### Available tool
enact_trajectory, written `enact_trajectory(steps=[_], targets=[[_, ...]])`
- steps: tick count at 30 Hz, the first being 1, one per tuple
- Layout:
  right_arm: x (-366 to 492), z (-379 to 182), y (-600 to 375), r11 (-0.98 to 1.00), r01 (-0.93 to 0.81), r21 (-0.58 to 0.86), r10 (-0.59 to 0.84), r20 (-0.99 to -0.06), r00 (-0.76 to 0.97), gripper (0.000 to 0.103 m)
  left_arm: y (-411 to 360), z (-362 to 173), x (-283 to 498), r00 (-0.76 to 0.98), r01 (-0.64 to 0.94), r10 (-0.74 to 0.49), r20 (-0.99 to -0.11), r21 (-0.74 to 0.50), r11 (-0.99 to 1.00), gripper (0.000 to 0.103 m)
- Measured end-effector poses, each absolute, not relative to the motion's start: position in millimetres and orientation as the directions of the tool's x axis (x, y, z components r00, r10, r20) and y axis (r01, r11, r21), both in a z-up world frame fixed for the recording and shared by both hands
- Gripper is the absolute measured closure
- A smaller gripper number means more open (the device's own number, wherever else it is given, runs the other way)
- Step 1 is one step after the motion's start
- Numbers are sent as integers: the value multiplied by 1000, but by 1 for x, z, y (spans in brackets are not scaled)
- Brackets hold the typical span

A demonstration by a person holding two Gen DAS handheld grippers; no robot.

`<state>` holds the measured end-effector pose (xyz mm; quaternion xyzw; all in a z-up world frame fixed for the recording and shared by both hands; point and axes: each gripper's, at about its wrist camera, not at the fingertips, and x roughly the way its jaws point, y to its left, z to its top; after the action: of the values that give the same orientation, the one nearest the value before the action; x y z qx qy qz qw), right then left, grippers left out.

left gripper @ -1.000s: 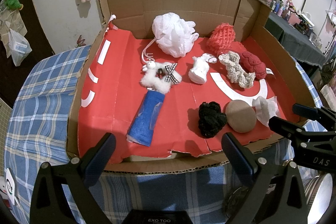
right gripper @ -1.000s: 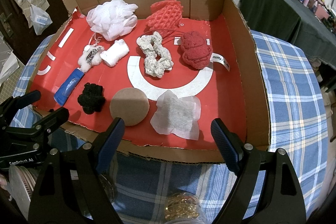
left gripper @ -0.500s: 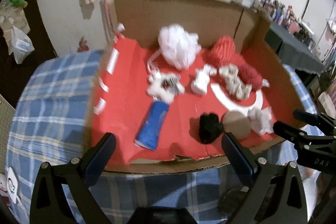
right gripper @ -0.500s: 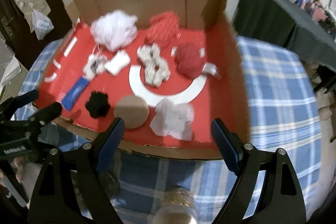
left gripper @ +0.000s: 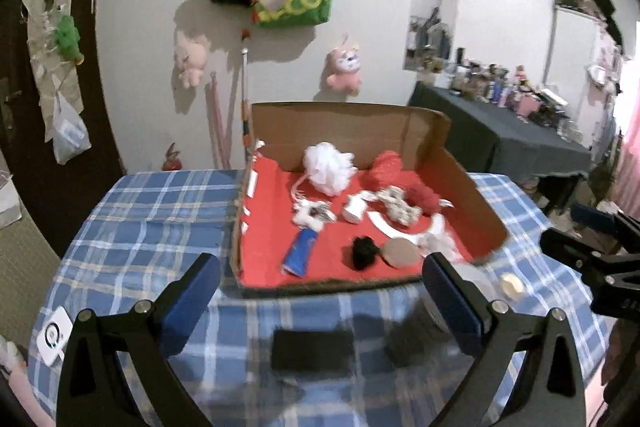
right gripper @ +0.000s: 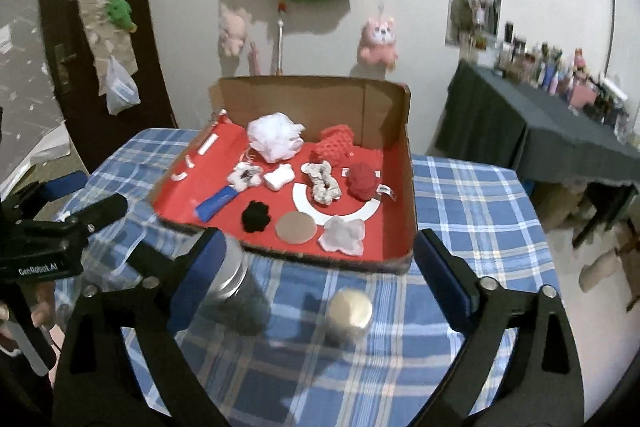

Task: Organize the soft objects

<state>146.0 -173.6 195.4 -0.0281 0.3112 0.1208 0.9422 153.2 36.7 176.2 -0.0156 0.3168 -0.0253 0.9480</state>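
A cardboard box (left gripper: 468, 179) (right gripper: 406, 163) with a red floor holds several soft things: a white mesh puff (left gripper: 329, 167) (right gripper: 274, 142), a red knit piece (right gripper: 336, 147), a red ball (right gripper: 362, 181), a cream scrunchie (right gripper: 322, 183), a fluffy white toy (left gripper: 312, 214), a blue roll (left gripper: 300, 257) (right gripper: 214, 205), a black scrunchie (left gripper: 363, 251) (right gripper: 256, 217), a tan round pad (left gripper: 400, 254) (right gripper: 296, 227) and a white net cloth (right gripper: 344, 235). My left gripper (left gripper: 320, 291) and right gripper (right gripper: 320, 271) are open, empty, and well back from the box.
The box stands on a blue plaid tablecloth (left gripper: 160, 219). A metal-capped jar (right gripper: 230, 269) and a gold-lidded jar (right gripper: 349, 309) stand in front of the box. A black phone (left gripper: 312, 349) and a small white device (left gripper: 52, 333) lie on the cloth. A dark table (right gripper: 540, 131) stands at right.
Both grippers have pulled back and up from the box, which now looks smaller and farther. The jars and phone have come into view. The soft things have not moved.
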Motion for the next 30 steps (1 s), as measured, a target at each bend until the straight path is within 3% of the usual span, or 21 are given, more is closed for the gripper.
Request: enact_trajectory(steps=[5, 10, 19, 30], targets=[[107, 176, -171, 971, -239, -1, 198, -556, 807, 0, 24, 166, 107, 820, 85, -104, -563, -60, 995, 0], [97, 131, -175, 975, -218, 53, 204, -612, 764, 0, 13, 141, 78, 828, 88, -92, -553, -34, 996, 0], [108, 61, -180, 983, -168, 70, 167, -719, 675, 0, 7, 69, 83, 746, 76, -83, -660, -40, 996, 0], [120, 28, -186, 993, -113, 17, 85, -776, 625, 0, 2, 21, 98, 655, 50, -68, -753, -47, 998, 0]])
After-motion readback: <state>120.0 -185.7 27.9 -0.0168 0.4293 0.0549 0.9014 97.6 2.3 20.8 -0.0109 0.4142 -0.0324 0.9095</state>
